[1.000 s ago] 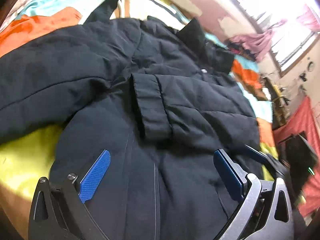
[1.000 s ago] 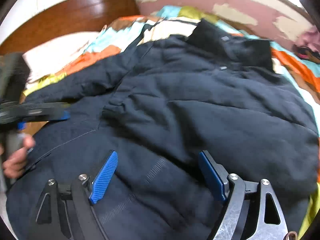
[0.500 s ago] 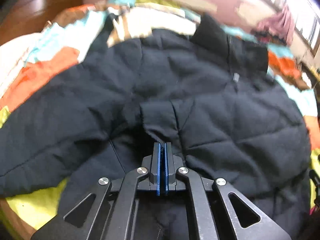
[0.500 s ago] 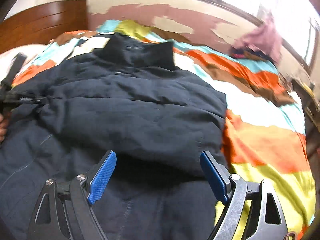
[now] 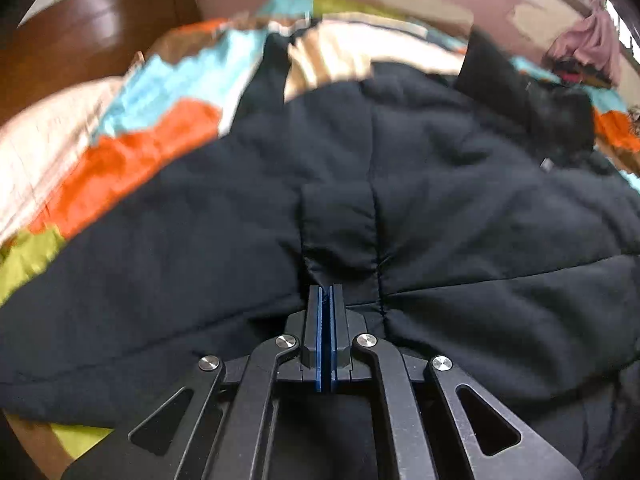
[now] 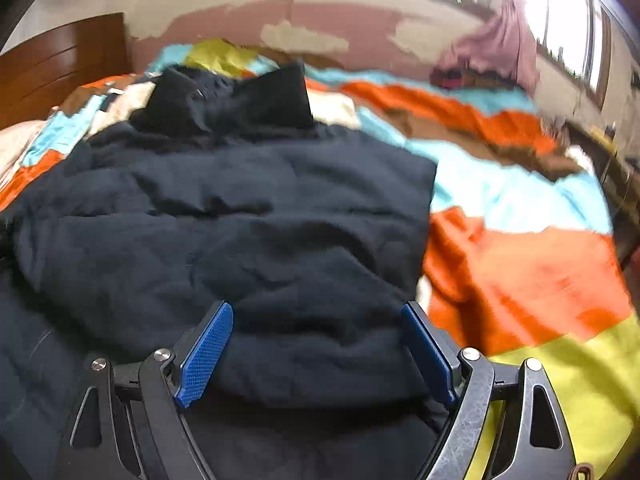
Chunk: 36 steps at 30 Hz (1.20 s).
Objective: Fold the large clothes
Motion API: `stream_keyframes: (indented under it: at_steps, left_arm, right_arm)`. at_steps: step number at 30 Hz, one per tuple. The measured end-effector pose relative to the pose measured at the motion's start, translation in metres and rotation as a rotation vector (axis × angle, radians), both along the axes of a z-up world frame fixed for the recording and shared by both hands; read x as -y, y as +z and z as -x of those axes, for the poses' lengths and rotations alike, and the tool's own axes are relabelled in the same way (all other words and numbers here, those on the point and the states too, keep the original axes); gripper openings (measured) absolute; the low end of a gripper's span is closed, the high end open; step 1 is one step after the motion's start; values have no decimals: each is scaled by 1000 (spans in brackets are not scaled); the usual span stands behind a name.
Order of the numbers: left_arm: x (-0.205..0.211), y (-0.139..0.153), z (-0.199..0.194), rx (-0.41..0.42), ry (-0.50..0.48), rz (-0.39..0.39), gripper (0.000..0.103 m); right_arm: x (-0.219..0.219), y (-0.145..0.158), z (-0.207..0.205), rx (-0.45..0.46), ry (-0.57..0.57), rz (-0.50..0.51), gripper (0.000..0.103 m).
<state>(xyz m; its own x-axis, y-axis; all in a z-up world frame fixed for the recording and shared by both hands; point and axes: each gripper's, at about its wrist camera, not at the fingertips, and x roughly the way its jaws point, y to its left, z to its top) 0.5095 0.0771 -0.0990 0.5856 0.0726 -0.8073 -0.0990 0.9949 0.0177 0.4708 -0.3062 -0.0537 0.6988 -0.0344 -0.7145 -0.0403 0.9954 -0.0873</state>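
Note:
A large dark navy padded jacket [image 5: 460,208] lies spread on a bed, collar [image 5: 520,100] at the far end. My left gripper [image 5: 326,292] is shut, its blue pads pressed together at the end of a folded-over sleeve cuff [image 5: 340,224]; a little fabric seems caught between the tips. In the right wrist view the same jacket [image 6: 240,220] fills the left and middle, its collar [image 6: 232,100] far off. My right gripper [image 6: 316,320] is open and empty, its blue pads [image 6: 206,356] either side of a bulge of the jacket's right half.
The bed has a bright patchwork cover [image 6: 520,264] of orange, turquoise, yellow and brown. A wooden headboard [image 5: 92,32] stands at the far left. A peeling wall [image 6: 340,20] and a window with hanging pink cloth [image 6: 500,48] lie behind.
My left gripper went from wide open to shut at the sleeve cuff and moved closer to it. My right gripper stayed open and swung right toward the jacket's right edge.

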Motion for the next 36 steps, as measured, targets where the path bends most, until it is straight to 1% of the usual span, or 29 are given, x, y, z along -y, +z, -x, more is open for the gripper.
stream_keyframes:
  at_steps: [2,5,6,8,9,11,12,13,14,15,16,17,18,19,21,23,26,28,30,32,33,34,35,36]
  left_arm:
    - [0,-7,-3,-24,-7,-9,2]
    - [7,-13,-10,-53,-21,-35,2]
    - [6,-14,-10,-57,-23,-34,2]
    - [0,-11,-7,-48,-20,0,3]
    - [-9,-6,-1,-32,-10,42,5]
    - [-23,7,10,-6,7,118,6]
    - [-33,13,19,8,11,153,11]
    - [-43,20,31,22,13,185,26]
    - [-51,26,42,36,17,209,35]
    - [-66,34,61,80,26,252,52]
    - [-72,42,76,109,39,268,66]
    - [-83,48,94,143,59,281,68]
    - [-95,53,111,169,76,297,69]
    - [-100,56,125,176,90,310,69]
    - [-119,58,147,167,145,348,69]
    - [-140,51,164,136,220,398,71]
    - [-177,38,182,113,398,466,71]
    - [-202,34,190,94,506,486,71]
    - [-218,36,198,119,531,501,71]
    - [-233,44,202,136,592,470,71]
    - [-240,43,203,133,631,465,71]
    - [-250,41,206,130,668,481,71]
    - [-261,37,208,130,691,516,71]
    - [-272,32,210,136,719,571,71]
  right_arm:
    - [2,-11,-7,-12,2,-22,86]
    - [7,-21,-11,-7,5,-54,89]
    - [9,-23,-12,-13,5,-64,89]
    - [9,-22,-11,-11,6,-66,89]
    - [9,-21,-9,-5,7,-67,90]
    - [9,-14,0,24,1,-62,90]
    - [9,-10,5,32,-7,-59,90]
    - [8,-5,11,41,-15,-62,90]
    - [6,0,19,50,-15,-71,90]
    - [4,3,24,54,-13,-73,90]
    - [-1,7,30,55,-11,-66,90]
    - [-7,10,34,53,-2,-58,90]
    - [-16,14,39,50,16,-44,90]
    - [-24,17,42,47,32,-30,90]
    - [-43,20,47,40,63,-3,90]
    - [-69,24,51,34,108,8,90]
    - [-116,27,51,33,178,58,90]
    - [-149,29,49,41,227,99,90]
    - [-180,32,47,51,268,110,90]
    - [-212,34,41,56,294,109,90]
    - [-229,33,36,57,300,128,90]
    - [-240,32,32,56,300,136,90]
    - [-253,30,26,53,305,128,90]
    - [-266,28,18,43,310,115,90]
